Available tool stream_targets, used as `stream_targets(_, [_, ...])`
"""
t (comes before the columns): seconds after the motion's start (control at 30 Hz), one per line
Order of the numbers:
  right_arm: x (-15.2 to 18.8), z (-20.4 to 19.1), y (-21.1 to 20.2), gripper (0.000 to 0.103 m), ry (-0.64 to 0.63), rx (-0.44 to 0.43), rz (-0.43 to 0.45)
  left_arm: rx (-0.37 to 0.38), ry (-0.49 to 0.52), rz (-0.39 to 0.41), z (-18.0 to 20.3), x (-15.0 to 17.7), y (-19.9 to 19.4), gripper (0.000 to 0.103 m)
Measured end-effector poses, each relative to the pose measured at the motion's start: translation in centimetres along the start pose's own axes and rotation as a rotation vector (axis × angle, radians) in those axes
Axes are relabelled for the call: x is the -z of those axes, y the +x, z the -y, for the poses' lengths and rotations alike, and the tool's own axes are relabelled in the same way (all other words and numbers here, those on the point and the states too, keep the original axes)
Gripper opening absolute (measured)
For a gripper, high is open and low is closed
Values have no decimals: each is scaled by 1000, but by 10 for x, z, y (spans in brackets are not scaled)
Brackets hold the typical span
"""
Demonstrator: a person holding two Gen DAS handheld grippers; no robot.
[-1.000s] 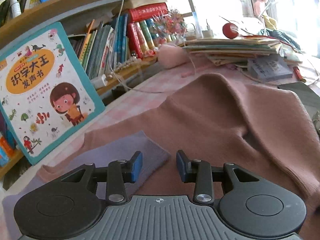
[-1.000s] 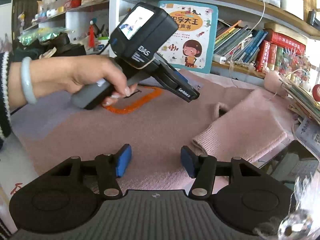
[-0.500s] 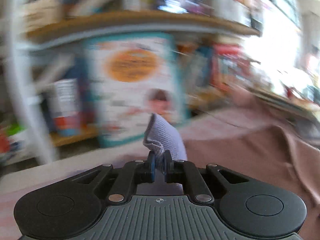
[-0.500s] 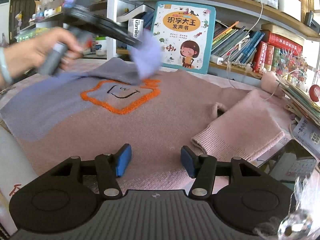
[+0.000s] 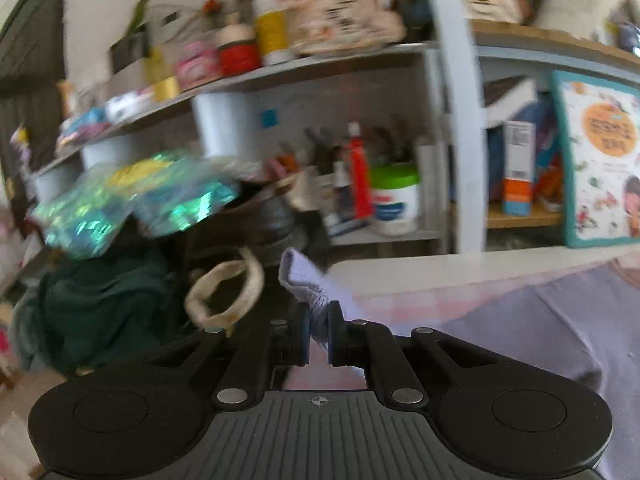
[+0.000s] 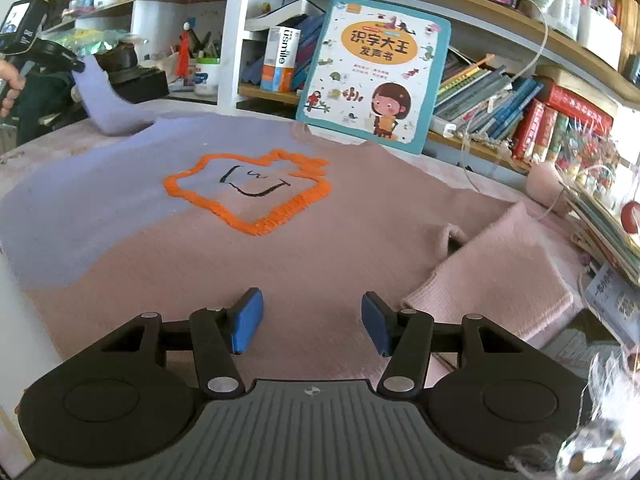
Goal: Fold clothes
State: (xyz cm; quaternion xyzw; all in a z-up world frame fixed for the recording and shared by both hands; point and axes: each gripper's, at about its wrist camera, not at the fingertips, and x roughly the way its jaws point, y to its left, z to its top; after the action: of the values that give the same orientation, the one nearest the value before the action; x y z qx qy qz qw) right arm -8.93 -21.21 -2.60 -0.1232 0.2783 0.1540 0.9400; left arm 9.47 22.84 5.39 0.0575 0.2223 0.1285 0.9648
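**Lilac sleeve pinched and drawn out to the far left**

The sweater (image 6: 224, 240) lies spread front-up on the table (image 6: 16, 320), its left part lilac, its right part dusty pink, with an orange-outlined patch (image 6: 248, 192) stitched near the middle of the chest. The left gripper (image 5: 318, 338) is pressed together on the lilac sleeve cuff (image 5: 304, 280); the ribbed knit pokes up between its blue pads. In the right wrist view that same gripper (image 6: 74, 65) sits at the far left, held in a hand (image 6: 8, 80), and the lilac sleeve (image 6: 100, 100) runs from it down to the sweater's shoulder, lifted off the table.

The right gripper (image 6: 312, 322) hovers over the near hem of the sweater with its jaws spread and nothing between them. The pink sleeve (image 6: 500, 264) lies folded across the right side of the garment, its cuff toward the near edge.

Behind the table a children's picture book (image 6: 376, 72) leans against the bookshelf (image 6: 520, 104), touching the sweater's far edge. The left wrist view is blurred; cluttered shelves (image 5: 280, 68) fill its far side.
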Motion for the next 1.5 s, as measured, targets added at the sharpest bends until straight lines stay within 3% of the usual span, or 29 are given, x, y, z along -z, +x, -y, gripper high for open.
stream_targets(0.2, [-3, -6, 3, 52, -35, 11, -3, -55, -71, 1, -32, 6, 0, 8])
stream_targets(0.37, [-1, 0, 5, 52, 4, -12, -1, -72, -38, -39, -36, 15, 2, 8])
stream_targets(0.9, [-2, -1, 5, 52, 5, -17, -2, -108, -99, -85, -62, 22, 8, 8])
stream_targets(1.0, [-1, -1, 5, 52, 6, -16, -2, -94, -101, -124, -64, 25, 9, 24])
stream_targets(1.07, [-1, -1, 5, 52, 5, -16, 0, -99, -98, -115, -63, 25, -2, 43])
stream_targets(1.13, [-2, 0, 5, 52, 7, -18, 0, -95, -82, -86, -58, 25, -19, 44])
stream_targets(1.2, [-1, 0, 5, 52, 12, -19, 2, -8, -93, -65, -47, 30, -43, 48])
stream_targets(1.27, [-1, 1, 5, 52, 17, -21, 5, 121, -123, -56, -32, 41, -67, 67])
stream_targets(1.3, [0, 1, 5, 52, 19, -21, 6, 183, -131, -57, -23, 49, -77, 72])
stream_targets(1.37, [0, 0, 5, 52, 15, -15, 8, 292, -124, -84, 2, 68, -94, 73])
stream_targets(1.5, [1, -6, 4, 52, -15, 4, 15, 412, -65, -166, 49, 102, -111, 73])
